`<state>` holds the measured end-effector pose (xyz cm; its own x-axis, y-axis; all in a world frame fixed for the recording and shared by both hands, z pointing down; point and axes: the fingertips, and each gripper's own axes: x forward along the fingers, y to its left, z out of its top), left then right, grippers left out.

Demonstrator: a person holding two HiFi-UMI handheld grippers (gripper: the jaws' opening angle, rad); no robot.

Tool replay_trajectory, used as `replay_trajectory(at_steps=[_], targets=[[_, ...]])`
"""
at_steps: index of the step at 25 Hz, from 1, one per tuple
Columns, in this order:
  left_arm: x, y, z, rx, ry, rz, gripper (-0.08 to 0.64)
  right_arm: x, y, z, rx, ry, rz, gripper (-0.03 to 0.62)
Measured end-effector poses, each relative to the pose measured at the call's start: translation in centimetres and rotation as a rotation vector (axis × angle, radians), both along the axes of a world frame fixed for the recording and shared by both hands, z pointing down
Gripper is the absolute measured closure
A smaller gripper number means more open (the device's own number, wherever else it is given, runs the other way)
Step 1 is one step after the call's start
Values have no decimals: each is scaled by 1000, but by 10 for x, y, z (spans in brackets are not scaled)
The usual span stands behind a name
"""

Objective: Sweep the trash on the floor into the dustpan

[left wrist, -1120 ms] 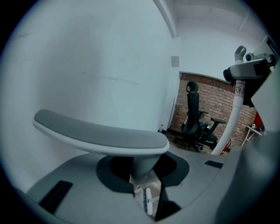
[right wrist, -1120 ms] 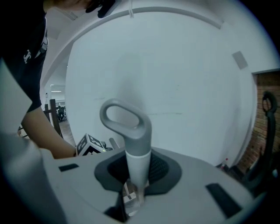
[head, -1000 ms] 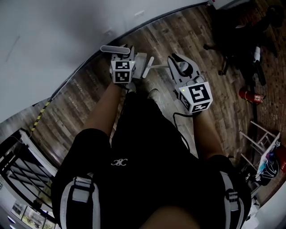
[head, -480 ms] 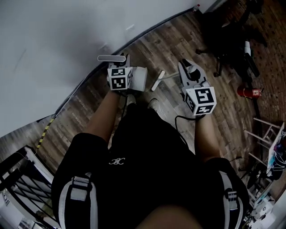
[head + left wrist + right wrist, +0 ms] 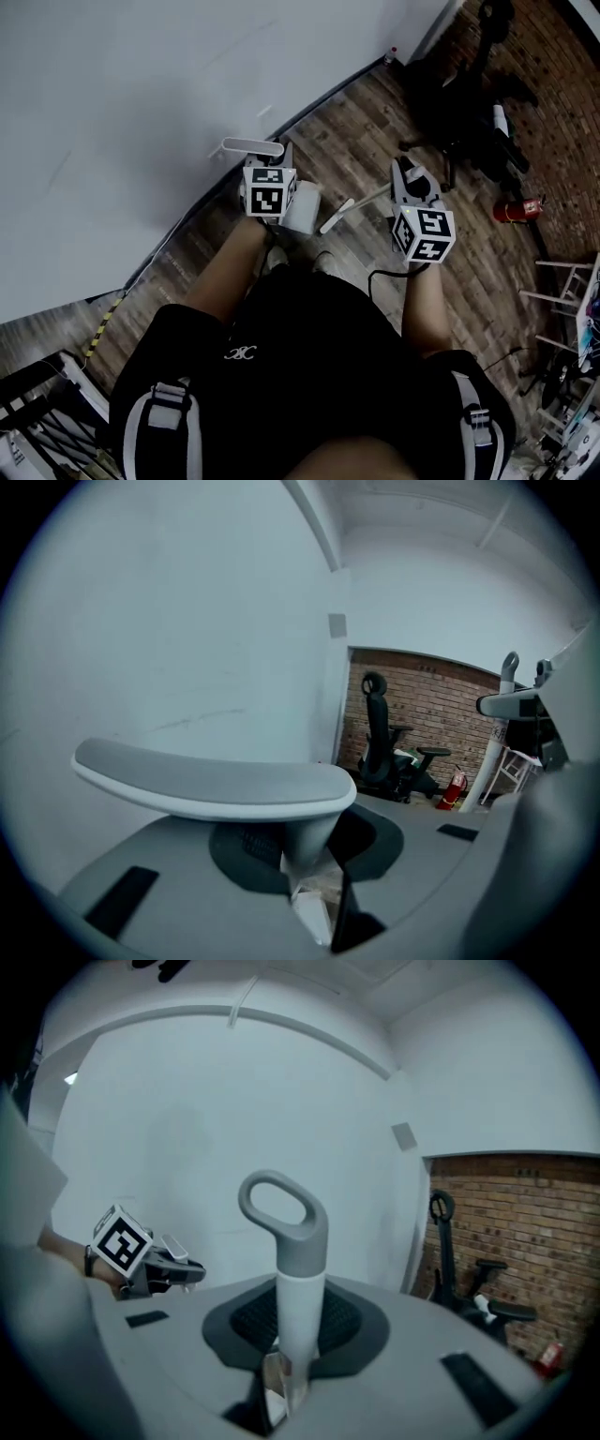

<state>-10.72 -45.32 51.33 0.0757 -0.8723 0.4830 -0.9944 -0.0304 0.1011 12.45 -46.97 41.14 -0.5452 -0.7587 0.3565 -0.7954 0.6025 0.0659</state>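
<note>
Both grippers have dropped lower and more central in the head view over the last second, and the white wall (image 5: 141, 94) fills more of the frame; the grips look unchanged. Left gripper (image 5: 270, 164) is clamped narrow on the stem of the white plastic dustpan (image 5: 305, 208), just under its flat grey-white crossbar grip (image 5: 216, 785), which sits at 11 o'clock off the marker cube. The pan body hangs just beside the cube at 4 o'clock. Right gripper (image 5: 409, 176) is closed on the white shaft of the broom with the grey loop end (image 5: 286, 1232). In the head view a white shaft (image 5: 354, 206), which I take to be the broom's, runs off toward 8 o'clock and ends near the pan; its tip is too small to read. Both gripper views look out at wall and ceiling, so the tools look carried rather than worked. Brown wood-plank floor (image 5: 366, 122) shows no trash I can make out, though it's dark, and the pan's inside is hidden. Black office chair (image 5: 382, 747) and red fire extinguisher (image 5: 514, 208) sit at 2 to 3 o'clock, well apart. My read: tools in hand, no stroke under way. Can't tell whether the sweep is pending or finished; if pending, everything is left: pan edge down, bristles down, push debris in.
</note>
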Motion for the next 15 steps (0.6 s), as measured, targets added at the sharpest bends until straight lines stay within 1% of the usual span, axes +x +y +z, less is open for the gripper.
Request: replay_trajectory(at_steps=[4,7,11,15], targets=[[12,-19,-39,34,-25,39,477,16,-13,-16,17,-24,78,526],[12,-30,-65,60,-39,39,477,29,-21,-22,19,-39,117,528],[13,-35,-100,88,-55,24,480,42,-23,-32,27,-58,147,528],[21,-45,-119,107,-70,49,480,44,-31,-36,43,-65,158,528]])
